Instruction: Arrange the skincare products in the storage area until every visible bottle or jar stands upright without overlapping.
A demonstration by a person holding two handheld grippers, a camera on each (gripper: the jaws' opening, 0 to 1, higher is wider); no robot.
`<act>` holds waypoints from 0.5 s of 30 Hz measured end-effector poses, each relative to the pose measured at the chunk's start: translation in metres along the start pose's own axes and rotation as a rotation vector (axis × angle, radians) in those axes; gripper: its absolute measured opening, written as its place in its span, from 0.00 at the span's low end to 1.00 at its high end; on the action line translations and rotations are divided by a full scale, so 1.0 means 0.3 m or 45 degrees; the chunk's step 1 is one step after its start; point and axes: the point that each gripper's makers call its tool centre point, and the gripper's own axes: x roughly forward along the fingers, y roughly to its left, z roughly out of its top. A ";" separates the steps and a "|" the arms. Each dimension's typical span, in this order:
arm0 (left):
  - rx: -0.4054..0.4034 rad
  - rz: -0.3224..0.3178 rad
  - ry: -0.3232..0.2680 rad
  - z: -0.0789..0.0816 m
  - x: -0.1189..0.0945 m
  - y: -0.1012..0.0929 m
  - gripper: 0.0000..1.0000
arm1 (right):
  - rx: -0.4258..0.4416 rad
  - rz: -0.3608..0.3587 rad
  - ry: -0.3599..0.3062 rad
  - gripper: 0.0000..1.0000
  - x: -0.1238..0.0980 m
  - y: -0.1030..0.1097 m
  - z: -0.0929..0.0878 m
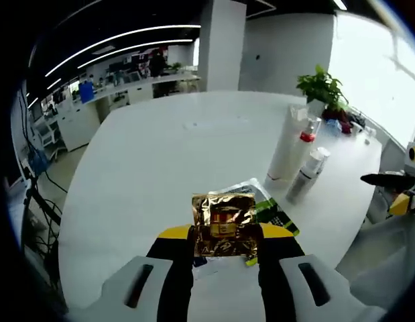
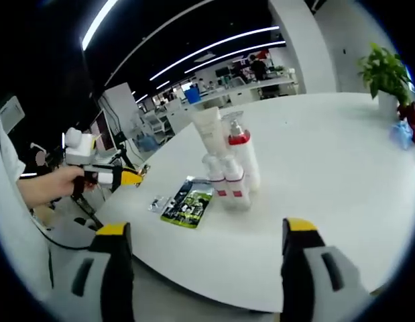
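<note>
My left gripper [image 1: 224, 236] is shut on a crinkled gold foil sachet [image 1: 224, 218], held above the white table [image 1: 160, 154]. Under it lies a green-and-black sachet [image 1: 274, 211]. Farther right stand a tall white tube [image 1: 287, 144], a pump bottle with a red collar [image 1: 309, 137] and a small white bottle [image 1: 308, 173], all upright. In the right gripper view the tube [image 2: 208, 131], pump bottle [image 2: 241, 151] and two small red-banded bottles [image 2: 224, 180] cluster together beside the green sachet [image 2: 188, 202]. My right gripper [image 2: 207, 228] is wide open with nothing between its jaws, short of the table edge.
A potted plant [image 1: 321, 87] stands at the table's far right, also seen as the plant [image 2: 385, 70]. A small silver packet [image 2: 157, 203] lies next to the green sachet. A hand holds the left gripper [image 2: 120, 178] off the table's left edge. Office desks line the background.
</note>
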 end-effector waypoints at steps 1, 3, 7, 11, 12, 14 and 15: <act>0.001 -0.007 -0.001 -0.005 -0.006 -0.013 0.34 | -0.009 0.010 0.002 0.93 0.003 0.010 0.002; 0.011 -0.012 -0.004 -0.011 -0.016 -0.030 0.34 | -0.027 0.021 0.007 0.93 0.006 0.023 0.005; 0.024 -0.011 -0.014 -0.014 -0.035 -0.049 0.34 | -0.119 0.010 0.002 0.86 0.003 0.034 0.016; 0.026 -0.009 -0.032 -0.012 -0.050 -0.055 0.34 | -0.117 0.058 -0.023 0.84 0.028 0.072 0.047; 0.033 -0.007 -0.036 -0.011 -0.054 -0.057 0.34 | -0.117 0.080 -0.033 0.84 0.042 0.090 0.058; 0.051 -0.006 -0.040 -0.009 -0.064 -0.067 0.34 | -0.116 0.118 -0.042 0.82 0.064 0.119 0.070; 0.056 -0.008 -0.043 -0.008 -0.068 -0.072 0.34 | -0.117 0.136 -0.045 0.81 0.076 0.133 0.075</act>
